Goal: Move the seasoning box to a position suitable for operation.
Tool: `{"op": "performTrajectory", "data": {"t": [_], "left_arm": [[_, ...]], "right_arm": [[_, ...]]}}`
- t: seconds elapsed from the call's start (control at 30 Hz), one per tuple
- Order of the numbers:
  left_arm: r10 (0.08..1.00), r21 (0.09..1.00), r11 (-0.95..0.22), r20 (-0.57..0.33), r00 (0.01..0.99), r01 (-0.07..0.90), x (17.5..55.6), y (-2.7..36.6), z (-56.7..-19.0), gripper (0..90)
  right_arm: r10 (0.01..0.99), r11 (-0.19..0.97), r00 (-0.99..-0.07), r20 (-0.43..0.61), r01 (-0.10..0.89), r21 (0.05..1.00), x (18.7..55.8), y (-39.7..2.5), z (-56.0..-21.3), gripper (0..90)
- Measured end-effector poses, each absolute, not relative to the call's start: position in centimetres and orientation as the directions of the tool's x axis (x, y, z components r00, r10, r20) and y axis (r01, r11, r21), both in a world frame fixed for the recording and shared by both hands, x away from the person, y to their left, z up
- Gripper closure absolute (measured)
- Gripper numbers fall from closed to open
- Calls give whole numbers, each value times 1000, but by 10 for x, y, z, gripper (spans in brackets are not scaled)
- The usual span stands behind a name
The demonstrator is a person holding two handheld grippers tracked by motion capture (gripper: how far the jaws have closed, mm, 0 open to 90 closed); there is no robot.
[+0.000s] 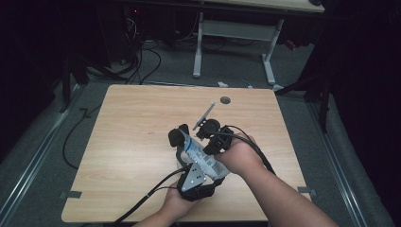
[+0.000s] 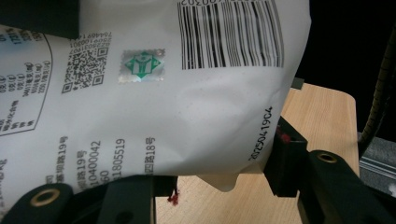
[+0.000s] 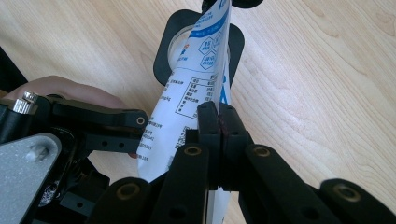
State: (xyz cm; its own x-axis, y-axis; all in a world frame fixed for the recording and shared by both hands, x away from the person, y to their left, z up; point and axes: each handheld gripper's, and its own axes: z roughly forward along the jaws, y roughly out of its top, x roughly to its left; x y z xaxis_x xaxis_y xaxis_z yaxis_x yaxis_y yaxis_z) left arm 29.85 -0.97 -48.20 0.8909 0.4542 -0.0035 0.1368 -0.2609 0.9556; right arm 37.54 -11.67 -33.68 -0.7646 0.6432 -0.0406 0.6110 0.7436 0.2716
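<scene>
A white and blue printed bag (image 1: 201,158) is held up over the front middle of the wooden table (image 1: 132,123). My left gripper (image 1: 187,153) comes from below and clamps the bag's bulky body (image 2: 187,107), which shows a barcode, between its wide-set jaws (image 2: 212,179). My right gripper (image 3: 219,119) is shut on the bag's thin edge (image 3: 196,88); in the high view the right gripper (image 1: 212,152) is at the bag's right side. The bag's far end tilts over a black holder with a white round inside (image 3: 163,51), which stands on the table just left of the bag (image 1: 176,137).
A round cable hole (image 1: 225,100) sits near the table's far edge. Beyond it stands another desk with white legs (image 1: 236,28), and cables lie on the dark floor (image 1: 142,61). Bare tabletop stretches to the left and far side.
</scene>
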Motion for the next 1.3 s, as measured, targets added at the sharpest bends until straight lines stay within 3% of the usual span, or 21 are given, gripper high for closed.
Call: {"op": "performTrajectory", "data": {"t": [1.3], "left_arm": [[459, 960, -246, -6, 889, 134, 298, -9, -479, 545]], "right_arm": [[637, 749, -769, -46, 605, 271, 377, -114, -336, 900]]}}
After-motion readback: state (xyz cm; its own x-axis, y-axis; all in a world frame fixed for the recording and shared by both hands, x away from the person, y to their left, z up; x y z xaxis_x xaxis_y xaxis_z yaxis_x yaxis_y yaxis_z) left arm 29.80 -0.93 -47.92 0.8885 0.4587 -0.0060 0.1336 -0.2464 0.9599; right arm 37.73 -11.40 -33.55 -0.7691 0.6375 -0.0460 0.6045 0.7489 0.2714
